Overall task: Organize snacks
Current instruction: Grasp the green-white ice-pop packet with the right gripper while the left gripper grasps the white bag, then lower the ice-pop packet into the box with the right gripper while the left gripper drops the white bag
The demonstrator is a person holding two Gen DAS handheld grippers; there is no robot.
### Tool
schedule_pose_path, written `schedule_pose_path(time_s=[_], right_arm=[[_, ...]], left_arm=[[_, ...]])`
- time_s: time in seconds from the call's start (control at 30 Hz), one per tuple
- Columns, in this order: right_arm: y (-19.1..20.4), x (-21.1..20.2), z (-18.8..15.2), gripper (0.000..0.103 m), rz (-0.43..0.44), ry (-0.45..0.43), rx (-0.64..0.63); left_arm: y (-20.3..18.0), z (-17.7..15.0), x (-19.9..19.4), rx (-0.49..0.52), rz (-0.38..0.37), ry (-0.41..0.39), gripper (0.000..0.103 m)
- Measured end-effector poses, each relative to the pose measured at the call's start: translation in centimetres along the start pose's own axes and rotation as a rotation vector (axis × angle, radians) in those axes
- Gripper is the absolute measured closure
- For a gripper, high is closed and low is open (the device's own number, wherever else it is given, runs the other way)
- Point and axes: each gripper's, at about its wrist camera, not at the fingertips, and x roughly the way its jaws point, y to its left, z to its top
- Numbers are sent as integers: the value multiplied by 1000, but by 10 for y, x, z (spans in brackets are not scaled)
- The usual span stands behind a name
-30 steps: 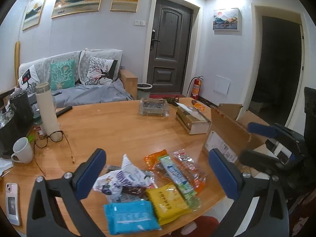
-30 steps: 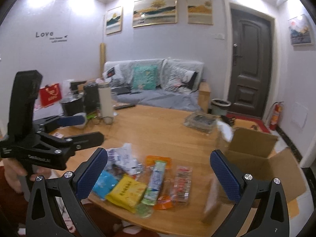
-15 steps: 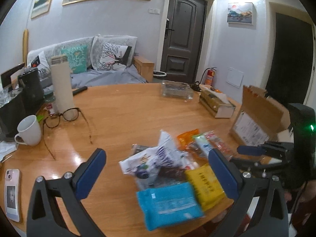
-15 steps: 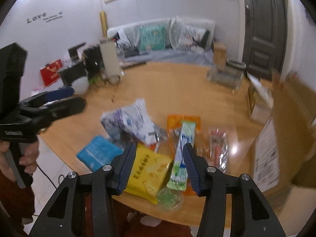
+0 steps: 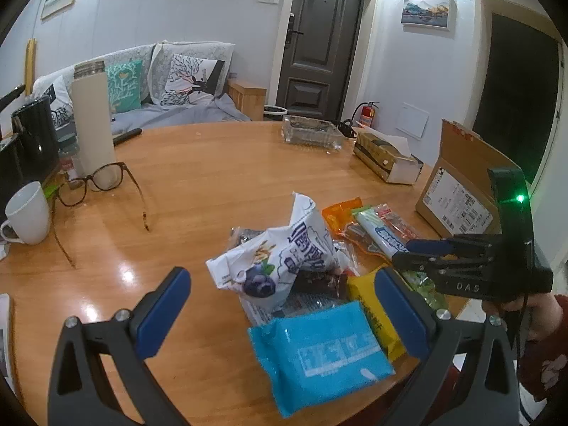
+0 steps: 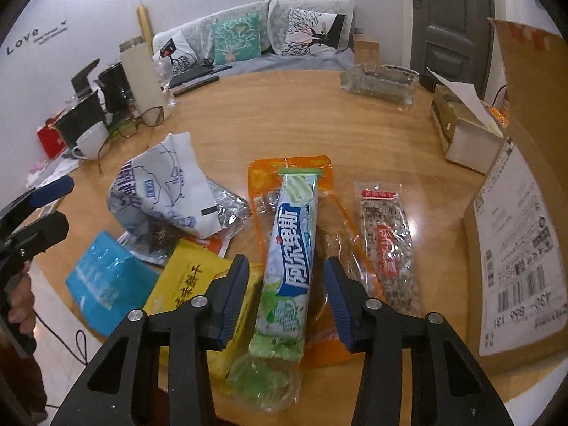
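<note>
A pile of snack packs lies near the round wooden table's front edge. My right gripper point(image 6: 285, 300) is partly open, its fingers either side of the long green and blue candy pack point(image 6: 291, 259), which lies on an orange pouch point(image 6: 264, 177). A red-labelled clear pack point(image 6: 385, 238), a yellow pack point(image 6: 188, 280), a blue pack point(image 6: 106, 277) and a white bag point(image 6: 163, 184) lie around. My left gripper point(image 5: 284, 316) is open above the blue pack point(image 5: 323, 351), with the white bag point(image 5: 284, 255) just ahead. The right gripper also shows in the left wrist view point(image 5: 422, 254).
An open cardboard box point(image 5: 461, 184) stands at the right of the table point(image 5: 213, 184). A tissue box point(image 5: 383, 156), a glass tray point(image 5: 312, 133), glasses point(image 5: 96, 184), a white mug point(image 5: 26, 213), a tall flask point(image 5: 94, 124) and black appliances stand farther back and left.
My right gripper has dropped towards the pile and narrowed around the long candy pack. My left gripper has moved closer to the blue pack and stayed open.
</note>
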Motion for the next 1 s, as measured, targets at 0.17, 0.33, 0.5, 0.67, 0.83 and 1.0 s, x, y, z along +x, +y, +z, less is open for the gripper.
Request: schedule_pose_path(time_s=[0.17, 0.33, 0.5, 0.67, 0.83, 1.0], right_arm=[[1, 10, 5, 69, 7, 13, -10], [0, 18, 9, 79, 4, 20, -9], [0, 17, 10, 80, 12, 10, -4], [-5, 14, 9, 80, 37, 8, 15], [-8, 15, 10, 80, 50, 12, 6], [-9, 20, 13, 79, 56, 19, 9]], left_arm=[[-1, 6, 9, 10, 4, 5, 0], [-4, 16, 24, 79, 0, 15, 1], [3, 32, 44, 170, -39, 35, 8], [8, 35, 68, 260, -177, 154, 24], [17, 33, 89, 204, -242, 222, 31], [18, 32, 96, 207, -254, 248, 33]])
